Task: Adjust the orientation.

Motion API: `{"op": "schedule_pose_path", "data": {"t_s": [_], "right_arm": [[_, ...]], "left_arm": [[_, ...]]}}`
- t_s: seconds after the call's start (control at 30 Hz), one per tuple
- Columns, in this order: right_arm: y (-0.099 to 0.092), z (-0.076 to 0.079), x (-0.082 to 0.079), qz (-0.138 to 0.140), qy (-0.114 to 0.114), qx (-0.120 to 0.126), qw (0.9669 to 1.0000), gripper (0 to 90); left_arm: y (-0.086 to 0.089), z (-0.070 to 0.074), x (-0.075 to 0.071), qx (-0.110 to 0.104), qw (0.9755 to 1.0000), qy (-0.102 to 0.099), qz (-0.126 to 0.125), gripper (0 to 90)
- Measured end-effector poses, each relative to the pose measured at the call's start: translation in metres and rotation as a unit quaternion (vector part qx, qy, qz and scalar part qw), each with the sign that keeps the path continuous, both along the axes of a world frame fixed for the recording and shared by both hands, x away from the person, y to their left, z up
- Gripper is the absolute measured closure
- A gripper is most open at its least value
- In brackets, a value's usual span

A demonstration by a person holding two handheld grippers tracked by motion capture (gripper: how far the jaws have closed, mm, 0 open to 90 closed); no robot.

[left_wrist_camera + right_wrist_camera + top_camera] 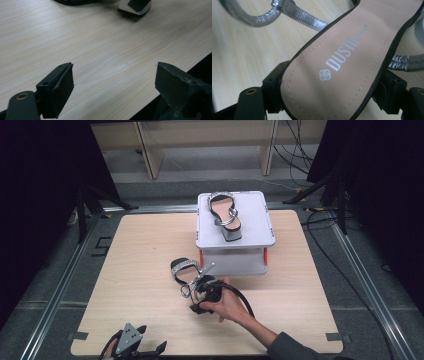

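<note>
A sandal (184, 270) with a tan insole, black edge and silver straps lies on the wooden table (125, 285) in front of a white stand. My right gripper (196, 287), held in a hand, has its two jaws on either side of the heel end. In the right gripper view the insole (342, 62) spans the gap and its edges meet both jaws of the right gripper (332, 90). A matching sandal (225, 214) rests on top of the stand. My left gripper (147, 351) sits at the table's near edge, open over bare wood, as the left gripper view (115, 75) confirms.
The white two-level stand (255, 237) with orange posts occupies the table's far middle. A black cable (242, 296) trails from the right gripper over the hand. The table's near edge (175, 62) runs just beside the left gripper's jaw. Dark stands and cables surround the table.
</note>
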State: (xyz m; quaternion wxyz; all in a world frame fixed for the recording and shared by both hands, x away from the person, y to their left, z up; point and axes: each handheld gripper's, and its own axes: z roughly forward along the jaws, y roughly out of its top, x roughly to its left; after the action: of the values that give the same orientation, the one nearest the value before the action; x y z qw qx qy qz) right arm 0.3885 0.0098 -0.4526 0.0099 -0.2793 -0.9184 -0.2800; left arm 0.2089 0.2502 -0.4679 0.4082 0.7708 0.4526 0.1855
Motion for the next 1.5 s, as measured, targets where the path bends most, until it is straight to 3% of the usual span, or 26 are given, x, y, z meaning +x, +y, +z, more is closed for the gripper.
{"op": "schedule_pose_path", "data": {"t_s": [0.03,0.07,0.2,0.23,0.4,0.43,0.47,0.57,0.77,0.87,0.9,0.97,1.03,1.07,1.1,1.13,1.17,1.2,1.23,1.27,1.3,1.33,1.37,1.4,1.43,1.5], "right_arm": [[-0.004,0.002,0.0,0.003,0.002,0.002,1.0,25.9],[-0.018,0.006,-0.005,0.013,-0.005,0.01,0.9999,27.1],[-0.037,0.008,-0.014,0.028,-0.011,0.008,0.9995,27.7],[-0.05,0.009,-0.023,0.049,-0.018,0.001,0.9986,27.7],[-0.077,0.008,-0.036,0.078,-0.012,-0.021,0.9967,29.3],[-0.091,0.005,-0.04,0.087,-0.032,-0.04,0.9949,32.3],[-0.091,0.005,-0.04,0.087,-0.032,-0.04,0.9949,32.3],[-0.115,0.001,-0.04,0.071,-0.055,-0.033,0.9954,35.6],[-0.127,0.001,-0.046,0.085,-0.076,-0.039,0.9927,36.0],[-0.135,-0.004,-0.048,0.08,-0.069,-0.026,0.994,36.5],[-0.137,-0.005,-0.048,0.072,-0.059,-0.023,0.9954,36.3],[-0.145,-0.006,-0.047,0.05,-0.041,0.009,0.9979,34.0],[-0.152,-0.002,-0.049,0.039,-0.002,0.035,0.9986,25.2],[-0.152,-0.002,-0.049,0.039,-0.002,0.035,0.9986,25.2],[-0.16,0.009,-0.054,0.032,-0.009,0.048,0.9983,24.8],[-0.16,0.009,-0.054,0.032,-0.009,0.048,0.9983,24.8],[-0.167,0.026,-0.062,0.028,-0.016,0.069,0.9971,24.1],[-0.167,0.026,-0.062,0.028,-0.016,0.069,0.9971,24.1],[-0.173,0.043,-0.066,0.016,-0.035,0.087,0.9955,23.5],[-0.173,0.043,-0.066,0.016,-0.035,0.087,0.9955,23.5],[-0.174,0.058,-0.067,-0.002,-0.044,0.093,0.9947,23.8],[-0.174,0.058,-0.067,-0.002,-0.044,0.093,0.9947,23.8],[-0.172,0.07,-0.063,-0.012,-0.053,0.097,0.9938,24.0],[-0.172,0.07,-0.063,-0.012,-0.053,0.097,0.9938,24.0],[-0.166,0.079,-0.058,-0.023,-0.056,0.099,0.9932,24.6],[-0.163,0.081,-0.056,-0.028,-0.057,0.099,0.9931,24.6]], "left_arm": [[0.002,0.0,0.001,0.017,0.9998,-0.001,-0.006,15.0],[0.001,-0.001,0.0,-0.001,1.0,-0.001,-0.001,14.9],[0.001,-0.001,0.001,0.0,1.0,-0.001,0.001,15.0],[0.001,-0.001,0.001,0.0,1.0,-0.001,0.001,14.9],[0.0,-0.001,0.001,0.002,1.0,-0.001,0.001,15.0],[0.0,-0.001,0.001,0.002,1.0,0.0,0.001,14.9],[0.0,-0.001,0.001,0.001,1.0,-0.001,0.002,14.9],[0.0,-0.002,0.002,0.005,1.0,0.002,0.0,15.0],[0.001,-0.002,0.002,0.001,1.0,0.0,0.001,14.9],[0.0,-0.002,0.002,0.0,1.0,0.001,0.003,15.0],[0.0,-0.002,0.002,0.002,1.0,0.001,0.0,15.0],[0.0,-0.002,0.001,0.003,1.0,0.002,0.001,15.0],[0.001,-0.002,0.002,0.001,1.0,0.003,0.003,15.0],[0.001,-0.002,0.002,0.001,1.0,0.003,0.003,15.0],[0.003,-0.002,0.003,0.026,0.9996,0.006,-0.004,15.0],[0.003,-0.002,0.003,0.026,0.9996,0.006,-0.004,14.9],[0.002,-0.002,0.003,0.02,0.9998,0.006,0.0,15.0],[0.0,-0.002,0.002,0.001,1.0,0.005,0.003,15.0],[0.0,-0.003,0.002,0.001,1.0,0.003,0.002,15.0],[0.0,-0.003,0.002,0.001,1.0,0.003,0.002,15.0],[0.002,-0.003,0.003,0.025,0.9997,0.008,-0.002,15.0],[0.002,-0.003,0.003,0.025,0.9997,0.008,-0.002,14.9],[0.0,-0.003,0.003,0.005,1.0,0.006,0.006,15.0],[0.0,-0.003,0.003,0.005,1.0,0.006,0.006,15.0],[0.003,-0.003,0.004,0.024,0.9997,0.008,0.001,15.0],[0.002,-0.003,0.003,0.015,0.9999,0.006,0.003,15.0]]}}
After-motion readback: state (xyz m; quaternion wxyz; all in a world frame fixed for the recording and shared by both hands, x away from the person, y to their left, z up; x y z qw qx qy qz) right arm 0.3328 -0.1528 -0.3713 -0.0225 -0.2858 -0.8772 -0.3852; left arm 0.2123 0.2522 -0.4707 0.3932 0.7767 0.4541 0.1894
